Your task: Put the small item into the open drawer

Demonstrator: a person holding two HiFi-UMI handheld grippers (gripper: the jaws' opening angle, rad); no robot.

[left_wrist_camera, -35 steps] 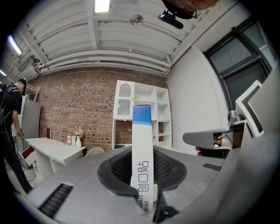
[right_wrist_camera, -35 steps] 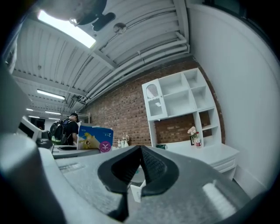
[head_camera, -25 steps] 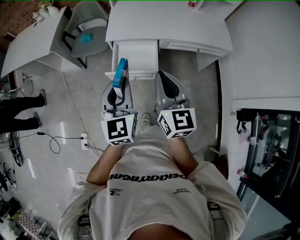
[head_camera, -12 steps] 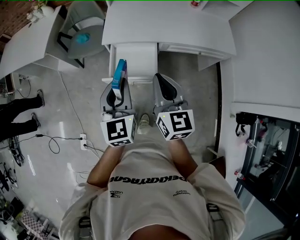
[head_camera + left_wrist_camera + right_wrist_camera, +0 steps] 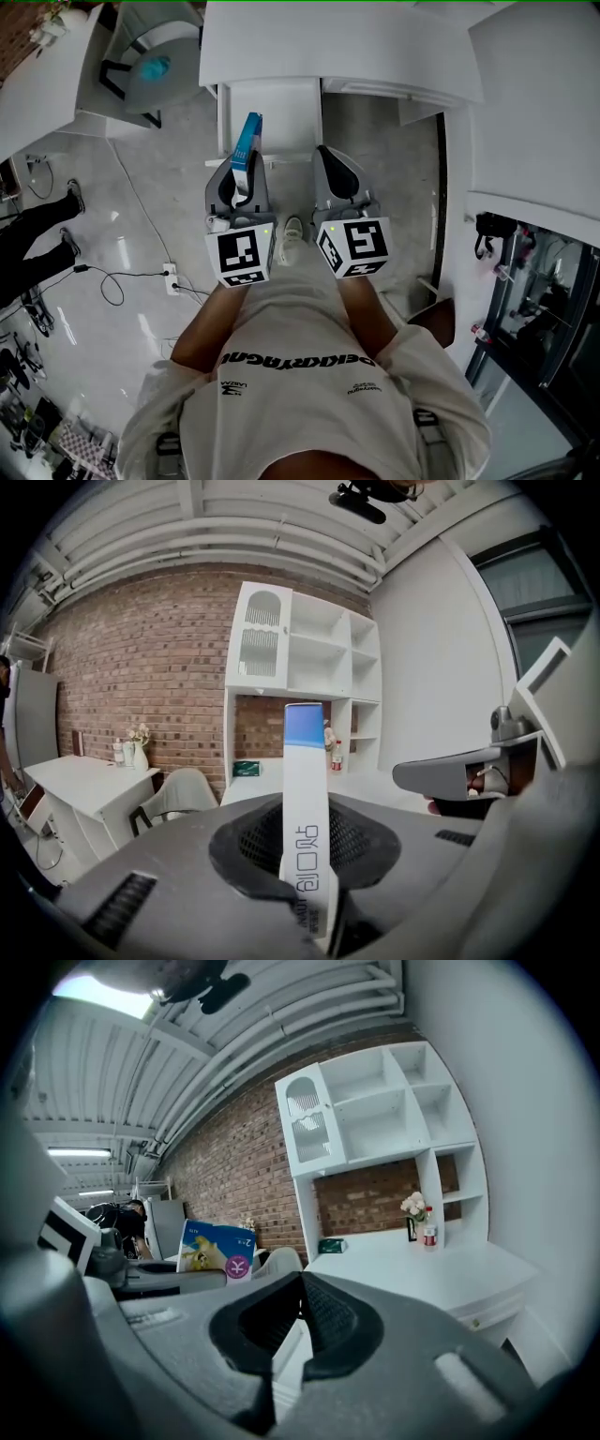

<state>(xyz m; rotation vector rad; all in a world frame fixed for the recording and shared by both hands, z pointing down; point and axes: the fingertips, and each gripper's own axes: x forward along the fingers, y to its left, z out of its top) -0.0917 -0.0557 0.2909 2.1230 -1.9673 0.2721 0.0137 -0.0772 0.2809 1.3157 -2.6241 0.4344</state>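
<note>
A small flat blue-and-white box (image 5: 247, 147) stands on edge between the jaws of my left gripper (image 5: 241, 185), which is shut on it. In the left gripper view the box (image 5: 306, 827) rises upright from the jaws. It hangs just in front of the open white drawer (image 5: 270, 111) under the white desk (image 5: 328, 42), near the drawer's left front corner. My right gripper (image 5: 338, 181) is beside it, jaws shut with nothing between them. In the right gripper view the box (image 5: 216, 1249) shows at the left.
A grey chair (image 5: 155, 56) stands at the desk's left, next to another white table (image 5: 42, 98). A white counter (image 5: 539, 103) runs along the right. Cables and a power strip (image 5: 171, 279) lie on the floor at left, near a person's legs (image 5: 33, 239).
Both grippers and the box have come a little closer to the drawer front; the desk fills more of the head view. The grip on the box is unchanged.
</note>
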